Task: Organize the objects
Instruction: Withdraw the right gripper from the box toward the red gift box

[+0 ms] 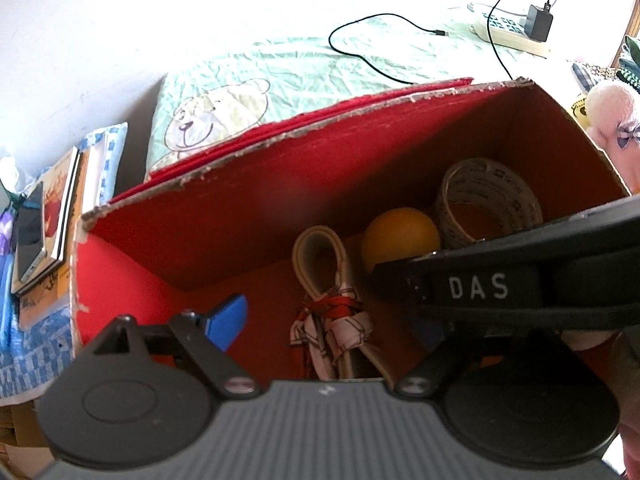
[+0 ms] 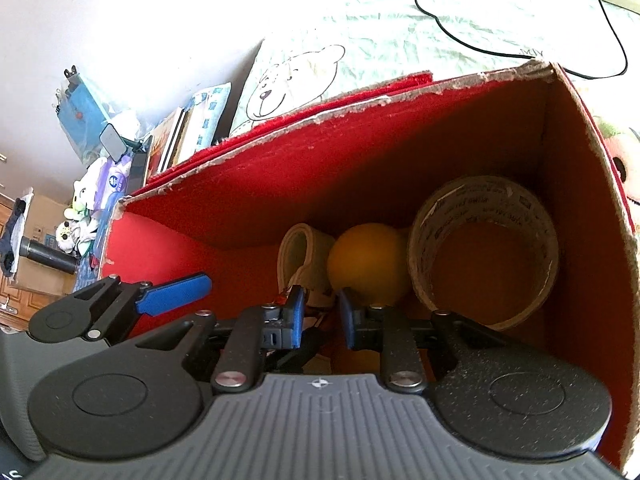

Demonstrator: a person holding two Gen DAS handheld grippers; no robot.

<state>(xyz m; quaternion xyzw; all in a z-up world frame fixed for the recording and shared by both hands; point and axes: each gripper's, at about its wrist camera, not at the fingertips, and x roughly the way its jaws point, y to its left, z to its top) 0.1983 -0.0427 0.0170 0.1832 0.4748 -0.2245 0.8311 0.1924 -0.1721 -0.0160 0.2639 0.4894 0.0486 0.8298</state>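
My two grippers inside the red box (image 2: 460, 144), right gripper (image 2: 320, 314) parted above the folded belt (image 1: 320, 256), left gripper (image 1: 320, 320) spread wide, orange ball (image 2: 366, 262) beside the tape roll (image 2: 484, 248)

One red box (image 2: 440, 152) is being seen, holding one orange ball (image 2: 366, 262), one tape roll (image 2: 484, 248) and one strap (image 1: 320, 256).
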